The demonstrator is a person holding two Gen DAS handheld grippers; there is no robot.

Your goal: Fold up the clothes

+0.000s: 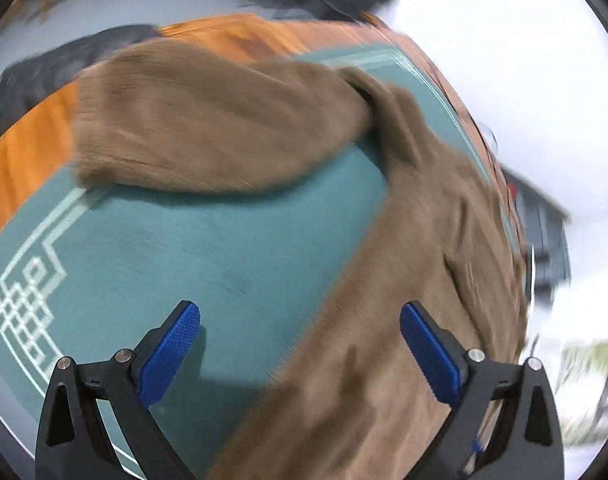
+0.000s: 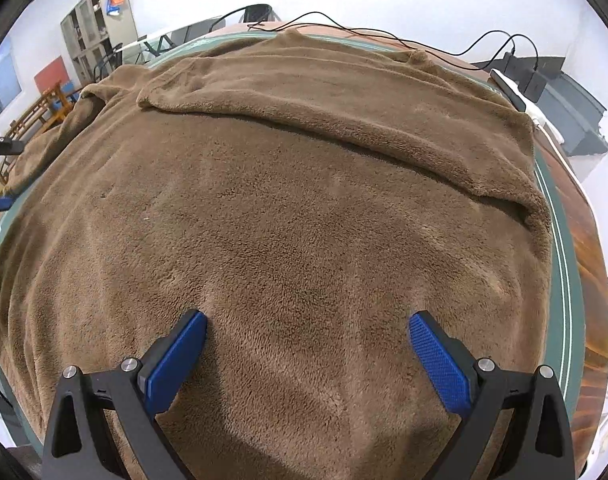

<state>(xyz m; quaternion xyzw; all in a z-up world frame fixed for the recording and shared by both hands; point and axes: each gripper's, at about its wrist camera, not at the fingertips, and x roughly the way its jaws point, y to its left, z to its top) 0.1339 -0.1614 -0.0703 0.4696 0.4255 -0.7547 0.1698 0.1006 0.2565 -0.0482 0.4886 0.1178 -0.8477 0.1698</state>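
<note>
A brown fleece garment (image 2: 288, 208) lies spread over a teal mat (image 2: 560, 280) on a wooden table. In the right wrist view one sleeve (image 2: 344, 104) is folded across its far part. My right gripper (image 2: 307, 330) is open, its fingertips resting on or just above the fleece. In the blurred left wrist view the garment's body (image 1: 404, 320) runs along the right and a sleeve (image 1: 208, 120) lies stretched out across the mat (image 1: 184, 248). My left gripper (image 1: 300, 322) is open and empty, over the garment's edge and the mat.
The wooden table (image 1: 20, 164) shows beyond the mat. Black cables (image 2: 384, 36) and a power strip (image 2: 512, 92) lie at the far right edge of the table. Chairs and a cabinet (image 2: 96, 28) stand in the room behind.
</note>
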